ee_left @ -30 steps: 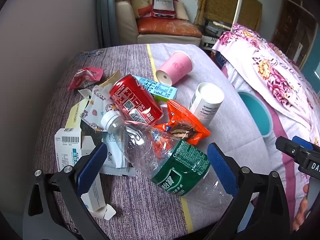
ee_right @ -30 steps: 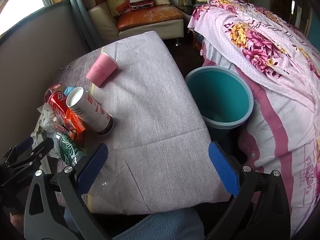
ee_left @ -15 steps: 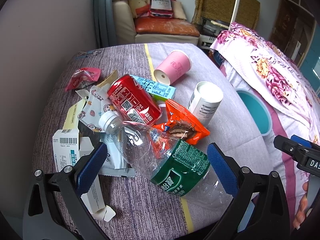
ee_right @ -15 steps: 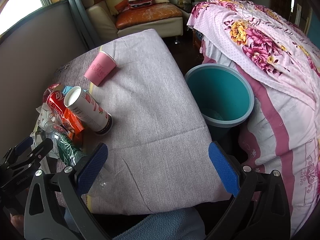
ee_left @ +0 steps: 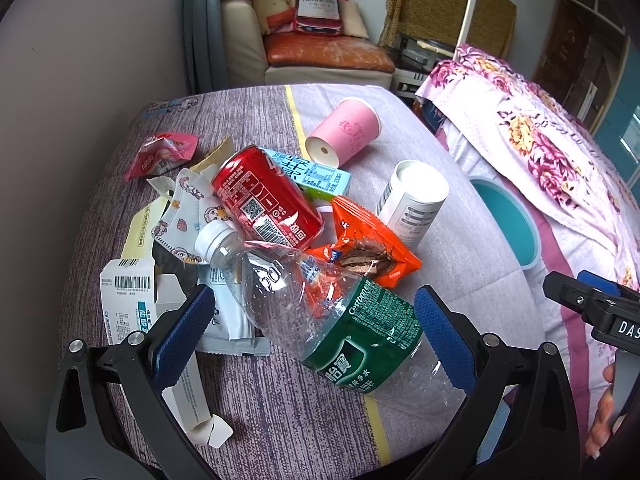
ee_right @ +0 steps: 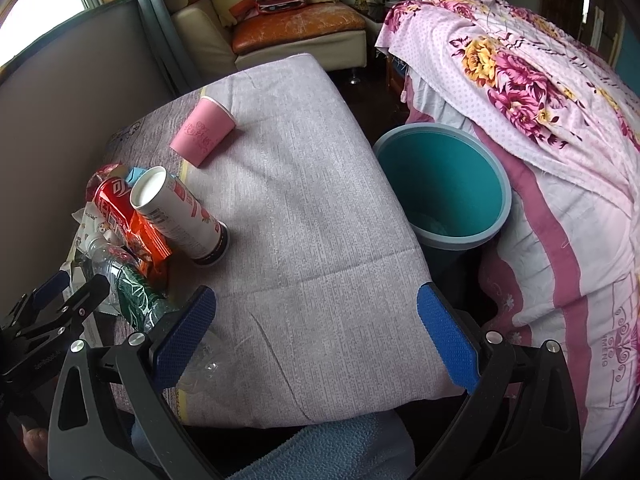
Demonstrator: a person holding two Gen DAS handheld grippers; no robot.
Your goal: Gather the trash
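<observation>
While the bottle [ee_left: 320, 312] is lying in the near edge of the trash pile, cap up-left and base near-right, the left gripper [ee_left: 312, 332] is straddling it, fingers apart, right gripper [ee_right: 316, 336] open farther off.

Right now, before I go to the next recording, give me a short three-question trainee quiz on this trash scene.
1. True or false: the left gripper is open, its fingers either side of the plastic bottle.
2. Which item lies on its side, apart from the pile, farther up the table? A. pink paper cup B. red can C. orange snack wrapper
3. Fill in: the teal bin stands between the table and the ____ bedcover.

Key: 1 true; 2 A; 3 floral
</observation>
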